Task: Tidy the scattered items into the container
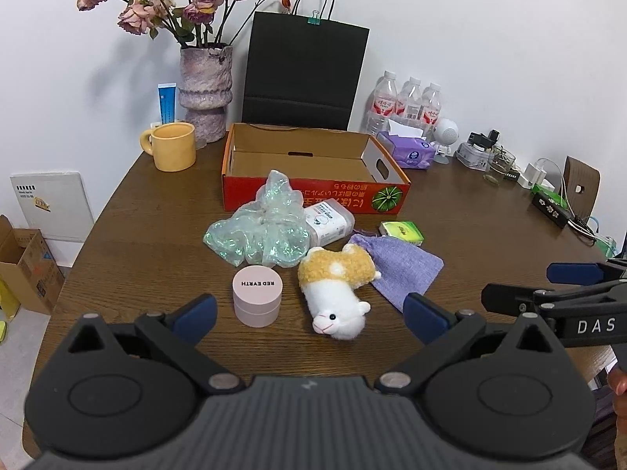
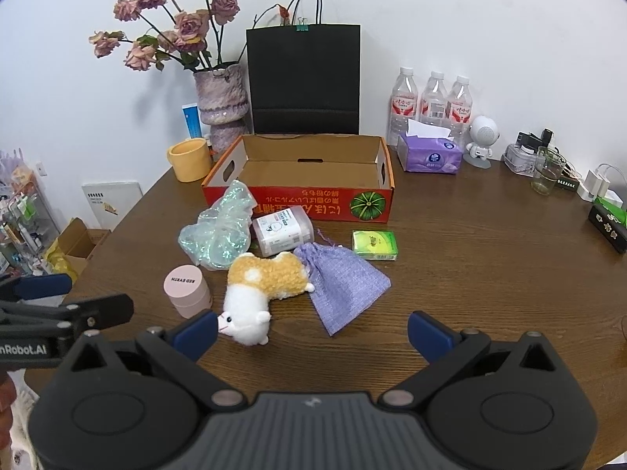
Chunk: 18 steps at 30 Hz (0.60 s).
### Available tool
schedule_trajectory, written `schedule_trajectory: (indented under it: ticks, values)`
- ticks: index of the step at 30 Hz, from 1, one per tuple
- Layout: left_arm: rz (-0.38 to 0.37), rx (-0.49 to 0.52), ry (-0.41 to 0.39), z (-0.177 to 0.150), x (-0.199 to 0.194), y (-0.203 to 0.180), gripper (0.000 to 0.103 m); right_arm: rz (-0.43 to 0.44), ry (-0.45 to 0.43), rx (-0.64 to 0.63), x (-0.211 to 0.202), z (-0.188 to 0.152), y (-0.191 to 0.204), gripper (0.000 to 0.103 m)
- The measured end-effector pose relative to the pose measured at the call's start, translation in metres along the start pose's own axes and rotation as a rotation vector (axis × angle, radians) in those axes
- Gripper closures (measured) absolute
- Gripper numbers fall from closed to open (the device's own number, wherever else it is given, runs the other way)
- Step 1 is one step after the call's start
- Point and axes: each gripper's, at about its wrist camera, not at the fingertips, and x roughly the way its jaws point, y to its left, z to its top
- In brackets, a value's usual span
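The brown wooden table (image 1: 137, 211) fills both views, pushed against a white wall. At its far middle sits the container, an open red cardboard box (image 1: 313, 192) with a pumpkin printed on its front; it holds nothing visible. The scattered items lie in a cluster just in front of the box, well ahead of both grippers. Largest is the lilac drawstring pouch (image 2: 341, 286), flat on the wood, then the crumpled iridescent green bag (image 1: 258, 231), then the plush alpaca (image 1: 337, 290) lying on its side with its head toward the cameras, its yellow back touching the pouch. Behind it lies a white tissue pack (image 1: 329, 221), and to the left stands a pink jar (image 1: 256, 293) lettered RED EARTH. A small green box (image 2: 375, 244) lies apart to the right.

The left gripper (image 1: 309, 313) hovers above the near table edge, tilted downward, its blue-padded fingers (image 1: 196, 311) spread wide with nothing between them; the jar and alpaca lie just beyond the tips. The right gripper (image 2: 313, 333) hovers alongside, equally spread and empty, its left pad near the alpaca's head.

Along the wall stand a black paper bag (image 1: 303, 74), a vase of dried roses (image 1: 205, 90), a yellow mug (image 1: 172, 145), three water bottles (image 2: 431, 105) and a purple tissue pack (image 2: 429, 154).
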Motion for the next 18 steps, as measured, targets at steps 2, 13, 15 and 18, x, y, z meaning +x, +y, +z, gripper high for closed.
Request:
schedule_trajectory:
  ticks: [2, 13, 15, 18]
  values:
    - [0.001, 0.001, 0.0, 0.0011, 0.0006, 0.0005, 0.0, 0.0, -0.002, 0.0, -0.0003, 0.0004, -0.0002, 0.0]
    - [0.0, 0.005, 0.003, 0.0012, 0.002, 0.0, 0.0, 0.002, -0.003, 0.003, 0.0008, 0.0012, -0.0014, 0.0]
    - [-0.001, 0.006, 0.005, 0.0016, 0.0022, 0.0018, 0.0, 0.003, -0.002, 0.003, 0.0014, 0.0016, -0.0012, 0.0]
    - [-0.002, 0.005, 0.006, 0.0015, 0.0027, 0.0021, 0.0, 0.002, 0.002, 0.003, 0.0029, 0.0017, -0.0009, 0.0]
